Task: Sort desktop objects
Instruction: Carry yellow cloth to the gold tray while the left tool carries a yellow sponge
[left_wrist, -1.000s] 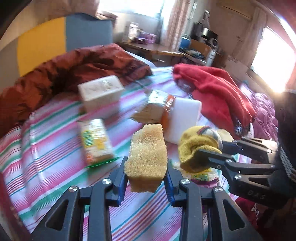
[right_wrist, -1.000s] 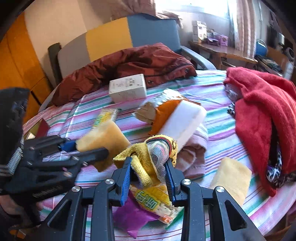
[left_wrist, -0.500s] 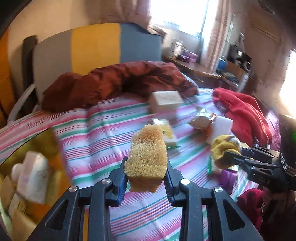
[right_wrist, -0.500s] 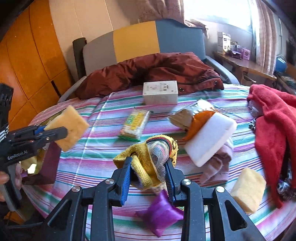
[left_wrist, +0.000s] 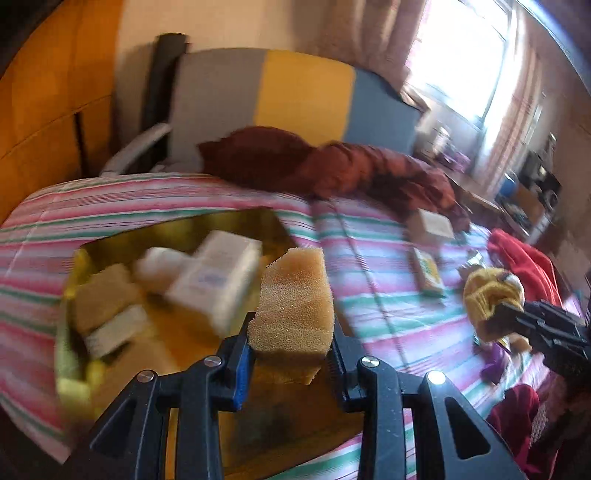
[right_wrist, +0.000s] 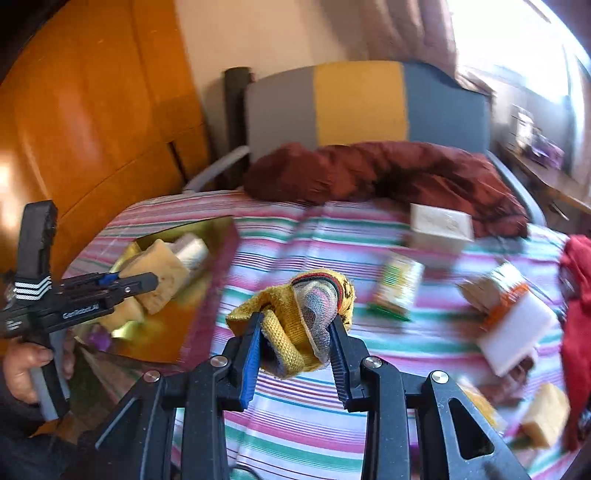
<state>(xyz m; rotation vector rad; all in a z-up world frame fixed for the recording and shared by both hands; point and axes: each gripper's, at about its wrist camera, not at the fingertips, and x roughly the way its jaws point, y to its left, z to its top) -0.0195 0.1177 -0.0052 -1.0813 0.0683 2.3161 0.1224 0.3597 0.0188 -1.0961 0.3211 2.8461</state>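
Note:
My left gripper is shut on a yellow sponge and holds it above the right edge of a gold box that has sponges and a white carton inside. It also shows in the right wrist view over the box. My right gripper is shut on a yellow knitted cloth bundle, held above the striped tablecloth. The bundle also shows in the left wrist view.
On the cloth lie a white box, a green snack packet, a white foam block with an orange-wrapped pack, and another sponge. A maroon jacket and a red garment lie at the edges. A chair stands behind.
Both grippers swung left across the table. My left gripper carried the sponge over the gold box. My right gripper followed with the cloth bundle.

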